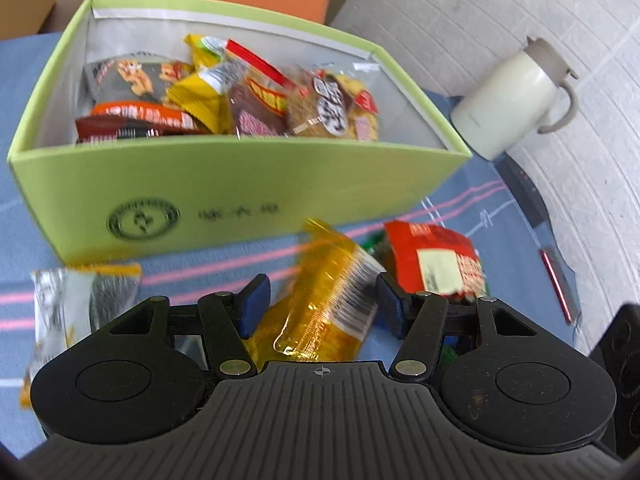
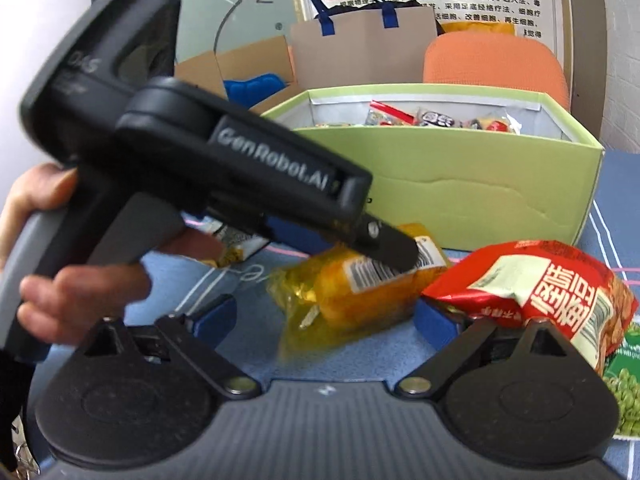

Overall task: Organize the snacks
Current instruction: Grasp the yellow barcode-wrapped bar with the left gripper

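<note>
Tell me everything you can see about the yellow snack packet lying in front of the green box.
The yellow snack packet is a glossy, see-through yellow plastic wrapper with a white barcode label and crimped ends, holding something orange-yellow. It lies flat on the blue striped tablecloth, unopened as far as I can tell, just in front of the green box. The red snack bag sits beside it. The left gripper straddles it with open jaws, pads not visibly pressing.

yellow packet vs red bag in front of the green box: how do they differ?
Yellow packet is translucent and slim; red bag is opaque and puffier. The packet lies between the left gripper's open fingers; the bag lies beside them. Both rest on the blue cloth, outside the green box.
</note>
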`<move>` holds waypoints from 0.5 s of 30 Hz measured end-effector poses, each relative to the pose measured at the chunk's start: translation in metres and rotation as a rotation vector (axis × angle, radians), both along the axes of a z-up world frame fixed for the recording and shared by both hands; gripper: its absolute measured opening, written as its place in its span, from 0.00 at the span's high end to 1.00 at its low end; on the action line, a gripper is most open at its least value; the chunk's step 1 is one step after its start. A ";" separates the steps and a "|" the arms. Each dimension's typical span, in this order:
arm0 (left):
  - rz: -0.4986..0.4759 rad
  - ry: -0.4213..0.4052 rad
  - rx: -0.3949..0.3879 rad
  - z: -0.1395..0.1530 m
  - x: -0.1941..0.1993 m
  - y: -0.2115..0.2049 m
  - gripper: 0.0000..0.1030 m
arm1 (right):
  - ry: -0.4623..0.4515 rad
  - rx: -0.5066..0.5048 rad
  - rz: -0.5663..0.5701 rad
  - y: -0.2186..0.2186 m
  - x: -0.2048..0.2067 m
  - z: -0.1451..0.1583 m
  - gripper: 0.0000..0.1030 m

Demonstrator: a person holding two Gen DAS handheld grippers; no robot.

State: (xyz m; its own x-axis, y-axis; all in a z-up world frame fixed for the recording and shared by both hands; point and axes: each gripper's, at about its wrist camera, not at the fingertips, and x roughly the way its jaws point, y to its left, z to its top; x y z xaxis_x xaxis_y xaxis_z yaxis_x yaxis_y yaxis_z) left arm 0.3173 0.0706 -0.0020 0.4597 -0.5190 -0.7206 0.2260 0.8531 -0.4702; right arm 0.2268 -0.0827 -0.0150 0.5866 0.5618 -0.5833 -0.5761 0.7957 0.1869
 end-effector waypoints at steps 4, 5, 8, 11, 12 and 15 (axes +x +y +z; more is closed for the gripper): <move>0.020 0.016 -0.022 -0.001 -0.022 0.000 0.61 | -0.023 -0.027 0.035 0.004 -0.019 0.002 0.09; 0.025 0.021 -0.033 -0.002 -0.029 0.002 0.61 | -0.021 -0.026 0.045 0.004 -0.026 0.003 0.09; 0.056 0.032 -0.059 -0.003 -0.057 0.004 0.61 | -0.025 -0.031 0.082 0.004 -0.048 0.004 0.08; 0.087 0.037 -0.087 -0.002 -0.091 0.006 0.61 | -0.043 -0.048 0.117 0.003 -0.075 0.006 0.03; 0.091 0.036 -0.104 -0.002 -0.103 0.006 0.61 | -0.047 -0.047 0.124 0.002 -0.083 0.007 0.03; 0.104 0.021 -0.103 0.001 -0.131 0.000 0.60 | -0.049 -0.040 0.115 -0.004 -0.102 0.010 0.03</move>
